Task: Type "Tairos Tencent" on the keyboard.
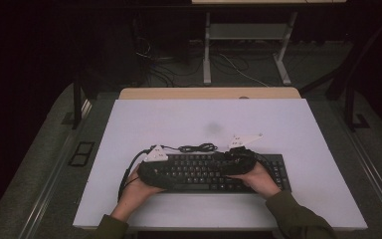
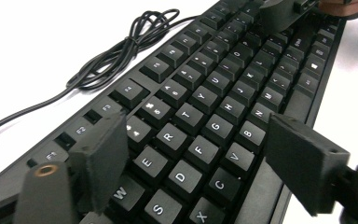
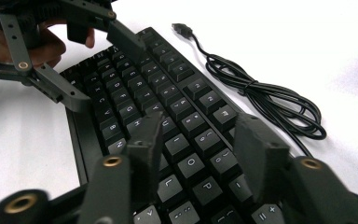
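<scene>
- Right now, the black keyboard (image 1: 214, 172) lies flat on the white desk (image 1: 298, 124), under both tools and toward the person's edge of it.
- In the high view, the left tool (image 1: 166, 169) is over the keyboard's left end and the right tool (image 1: 229, 162) is over its middle, each held in 1 hand; the 2 tools point toward each other.
- In the left gripper view, the left tool (image 2: 191, 154) has its 2 jaws spread wide apart, 1 over the function-key row and the other over the keyboard's near edge by the B and N keys, with the keys E, R, D, F, C and V between them.
- I cannot tell whether those jaws touch the keyboard.
- In the right gripper view, the right tool (image 3: 198, 140) also has its jaws spread, with the keys around I, O, L and P between them; nothing is pinched.
- Farther along the keys from the right tool, that view shows the left tool (image 3: 93, 56) and the hand (image 3: 42, 44) holding it at the keyboard's far end.
- Beyond both tools, a black cable (image 1: 196, 148) lies bundled in loops on the desk just beside the keyboard's back edge.
- Its USB plug (image 3: 182, 29) lies loose on the desk, apart from the keyboard.
</scene>
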`<action>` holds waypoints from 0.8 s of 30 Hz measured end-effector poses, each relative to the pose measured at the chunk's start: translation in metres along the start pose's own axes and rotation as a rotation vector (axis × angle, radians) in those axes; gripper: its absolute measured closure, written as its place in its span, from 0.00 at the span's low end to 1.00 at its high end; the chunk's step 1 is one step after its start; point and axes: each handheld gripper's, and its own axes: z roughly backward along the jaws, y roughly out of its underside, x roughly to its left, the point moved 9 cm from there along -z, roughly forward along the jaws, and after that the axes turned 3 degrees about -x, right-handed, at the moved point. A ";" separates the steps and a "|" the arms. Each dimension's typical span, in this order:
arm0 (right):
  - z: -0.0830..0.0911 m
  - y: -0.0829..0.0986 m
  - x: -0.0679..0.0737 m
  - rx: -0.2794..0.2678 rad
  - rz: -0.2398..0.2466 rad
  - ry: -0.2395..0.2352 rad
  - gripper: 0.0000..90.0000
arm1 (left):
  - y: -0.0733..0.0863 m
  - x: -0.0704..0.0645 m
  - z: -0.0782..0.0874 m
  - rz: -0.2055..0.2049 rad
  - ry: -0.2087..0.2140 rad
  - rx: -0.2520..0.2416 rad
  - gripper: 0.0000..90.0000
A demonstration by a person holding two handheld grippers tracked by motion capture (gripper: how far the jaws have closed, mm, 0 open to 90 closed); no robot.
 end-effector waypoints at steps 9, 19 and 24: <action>0.004 0.003 0.002 0.025 0.008 -0.014 0.90 | 0.002 0.003 0.002 0.001 -0.012 0.001 0.16; 0.004 0.005 0.002 0.055 0.022 -0.017 0.99 | 0.002 0.003 0.002 -0.002 -0.021 -0.001 0.11; 0.000 0.007 0.003 0.068 0.026 -0.010 0.99 | 0.001 0.003 0.002 -0.003 -0.024 -0.004 0.08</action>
